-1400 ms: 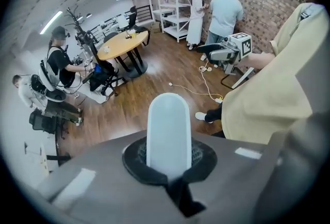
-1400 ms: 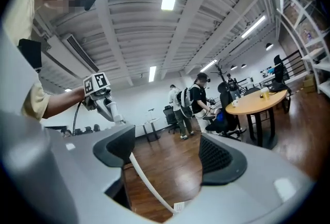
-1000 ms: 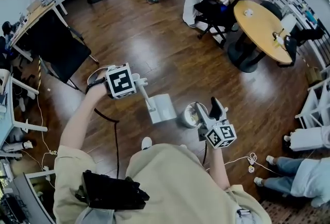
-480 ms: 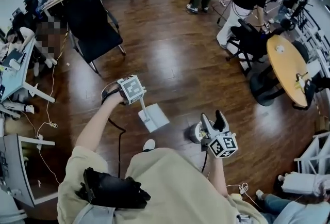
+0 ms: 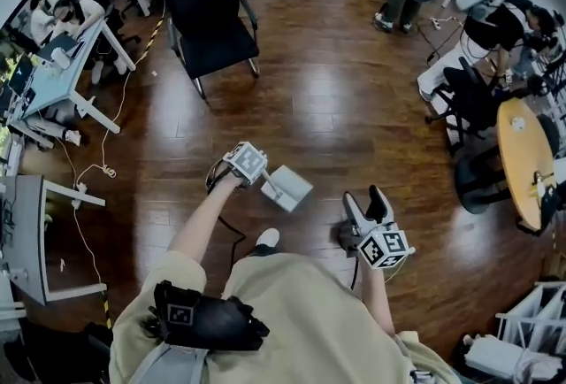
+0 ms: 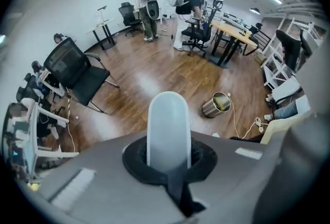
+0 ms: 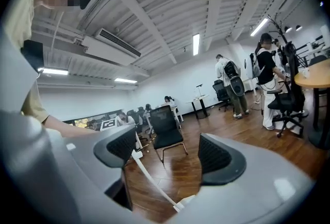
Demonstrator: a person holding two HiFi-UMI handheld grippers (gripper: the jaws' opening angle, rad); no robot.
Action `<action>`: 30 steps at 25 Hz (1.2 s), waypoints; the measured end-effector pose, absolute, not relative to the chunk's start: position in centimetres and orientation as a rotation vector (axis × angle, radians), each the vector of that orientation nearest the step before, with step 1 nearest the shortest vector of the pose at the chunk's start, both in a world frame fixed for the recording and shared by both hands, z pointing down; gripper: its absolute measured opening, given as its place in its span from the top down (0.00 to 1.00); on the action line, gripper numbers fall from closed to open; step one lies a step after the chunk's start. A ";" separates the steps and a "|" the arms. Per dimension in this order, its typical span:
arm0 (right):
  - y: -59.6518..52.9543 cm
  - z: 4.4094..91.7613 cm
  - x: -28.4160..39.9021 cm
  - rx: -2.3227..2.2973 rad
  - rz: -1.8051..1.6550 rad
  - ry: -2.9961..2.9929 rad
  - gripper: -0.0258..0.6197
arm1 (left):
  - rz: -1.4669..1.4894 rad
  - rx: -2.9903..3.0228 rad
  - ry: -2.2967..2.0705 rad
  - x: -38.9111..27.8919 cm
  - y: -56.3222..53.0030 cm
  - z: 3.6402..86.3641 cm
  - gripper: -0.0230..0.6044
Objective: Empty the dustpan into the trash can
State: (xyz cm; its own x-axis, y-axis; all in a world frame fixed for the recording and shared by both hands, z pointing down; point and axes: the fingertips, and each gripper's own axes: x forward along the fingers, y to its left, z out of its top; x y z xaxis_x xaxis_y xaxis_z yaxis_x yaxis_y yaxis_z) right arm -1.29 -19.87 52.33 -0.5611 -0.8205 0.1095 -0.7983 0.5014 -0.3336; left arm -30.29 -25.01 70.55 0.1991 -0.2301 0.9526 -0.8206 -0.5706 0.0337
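Left gripper (image 5: 263,178) tilted down, fingers gripping dustpan handle (image 6: 168,125), right gripper (image 5: 367,203) level, fingers apart

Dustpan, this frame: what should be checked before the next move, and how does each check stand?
1. Left gripper clamped on the dustpan handle: ok, jaws closed round it.
2. Right gripper free: ok, jaws apart, nothing between them.
3. Dustpan over the trash can: not ok, the can sits on the floor off to one side.
4. Dustpan contents: cannot tell, its inside is not readable.
5. Clear ground round the can: not ok, a white cable lies beside it.
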 end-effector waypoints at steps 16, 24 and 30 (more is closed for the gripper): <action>-18.1 53.4 -1.5 -1.537 -0.579 2.650 0.39 | 1.440 1.861 -1.120 -31.5 -23.2 80.2 0.95; -17.5 53.9 0.5 -1.607 -0.615 2.602 0.38 | 1.461 1.868 -1.127 -31.8 -20.4 82.2 0.95; -17.5 54.5 -0.2 -1.584 -0.621 2.615 0.39 | 1.428 1.799 -1.067 -33.1 -16.7 84.5 0.87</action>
